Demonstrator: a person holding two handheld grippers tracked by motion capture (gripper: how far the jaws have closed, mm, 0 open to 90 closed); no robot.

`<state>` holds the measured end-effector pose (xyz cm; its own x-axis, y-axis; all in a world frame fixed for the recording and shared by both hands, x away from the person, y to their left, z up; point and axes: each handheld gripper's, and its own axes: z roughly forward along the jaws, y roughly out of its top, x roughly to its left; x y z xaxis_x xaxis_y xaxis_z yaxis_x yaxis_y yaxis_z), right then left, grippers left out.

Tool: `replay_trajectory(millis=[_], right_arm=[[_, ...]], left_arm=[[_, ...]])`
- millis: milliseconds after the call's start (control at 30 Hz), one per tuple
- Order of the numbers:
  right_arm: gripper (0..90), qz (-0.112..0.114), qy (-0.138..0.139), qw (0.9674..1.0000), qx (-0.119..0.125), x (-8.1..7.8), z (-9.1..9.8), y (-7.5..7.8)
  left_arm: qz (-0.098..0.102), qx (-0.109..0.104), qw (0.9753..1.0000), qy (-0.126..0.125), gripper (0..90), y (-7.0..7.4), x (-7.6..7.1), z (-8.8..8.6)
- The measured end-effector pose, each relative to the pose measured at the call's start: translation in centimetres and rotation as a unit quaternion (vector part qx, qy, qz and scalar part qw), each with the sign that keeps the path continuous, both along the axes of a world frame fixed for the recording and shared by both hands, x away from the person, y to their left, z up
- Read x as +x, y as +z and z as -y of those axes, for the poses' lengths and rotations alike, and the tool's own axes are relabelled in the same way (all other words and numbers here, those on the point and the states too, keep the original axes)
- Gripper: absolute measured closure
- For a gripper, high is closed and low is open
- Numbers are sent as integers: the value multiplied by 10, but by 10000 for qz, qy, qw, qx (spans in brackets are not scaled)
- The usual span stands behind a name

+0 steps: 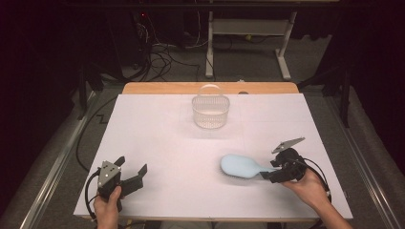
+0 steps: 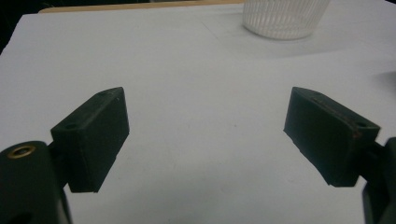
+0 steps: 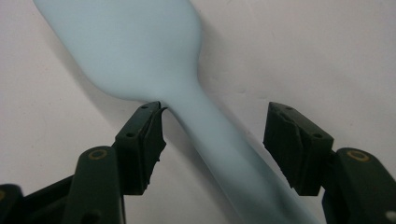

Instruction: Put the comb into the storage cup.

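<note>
From the high view I've got the pale blue hairbrush (image 1: 241, 166) lying bristles-down nr the tabletop's (image 1: 157, 129) front-right edge, handle inside my right tongs (image 1: 270, 174). The right gripper view adds detail: left pad looks to touch the handle neck (image 3: 205, 126), right pad stands apart, so no grip yet. Left tongs (image 1: 130, 172) wide open, nothing between them, nr front-left corner; its view shows the ribbed basket (image 2: 283, 17) toward the back edge.

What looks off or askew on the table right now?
Nothing spilled or damaged. The light blue hairbrush lies bristles down, its handle running slantwise between the right gripper jaws, nearer one pad, so they are not squared to it. The basket stands upright.
</note>
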<state>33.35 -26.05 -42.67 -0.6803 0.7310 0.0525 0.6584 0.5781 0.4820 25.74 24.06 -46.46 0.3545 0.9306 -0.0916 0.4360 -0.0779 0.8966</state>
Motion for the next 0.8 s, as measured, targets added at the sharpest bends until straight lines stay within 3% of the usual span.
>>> replay_trajectory(millis=[800], right_arm=[[445, -194, 120, 9995, -241, -1, -6, -7]], left_arm=[[2, 13, 10000, -8, 148, 0, 0, 0]])
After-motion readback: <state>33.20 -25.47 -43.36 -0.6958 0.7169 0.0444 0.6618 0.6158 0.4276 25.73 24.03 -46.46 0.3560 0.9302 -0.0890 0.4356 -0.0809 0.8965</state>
